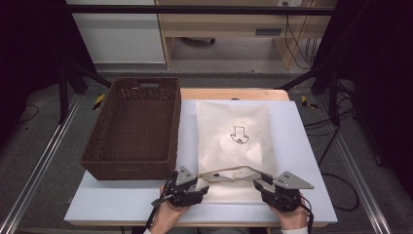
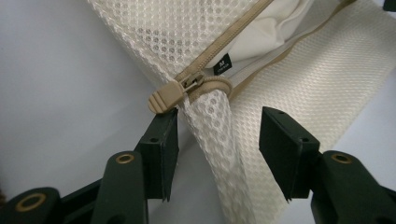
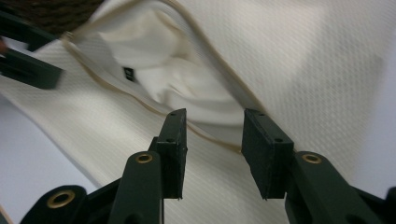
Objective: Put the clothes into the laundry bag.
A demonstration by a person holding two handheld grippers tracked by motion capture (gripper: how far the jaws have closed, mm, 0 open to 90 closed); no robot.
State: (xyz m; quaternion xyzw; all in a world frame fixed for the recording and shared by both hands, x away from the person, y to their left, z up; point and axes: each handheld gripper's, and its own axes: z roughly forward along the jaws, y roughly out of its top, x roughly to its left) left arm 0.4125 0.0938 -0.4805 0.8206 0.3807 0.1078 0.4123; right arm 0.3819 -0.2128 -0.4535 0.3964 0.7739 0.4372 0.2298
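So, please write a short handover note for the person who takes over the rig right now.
Left gripper: open, a fold of the mesh laundry bag between the jaws, beside the zipper pull.
Right gripper: open, at the bag's near opening edge.
White garment: inside the bag, on the table. Brown basket: to its left, empty.
Done: zipper open along the near edge.
Left, probably: take the garment out or zip shut; unclear.

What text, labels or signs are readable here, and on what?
"M": on the small black tag of the white garment inside the mesh bag; a line under it is too small to read.
Down-arrow outline, no words: seen on the mesh bag in the high view.
Nothing else legible.
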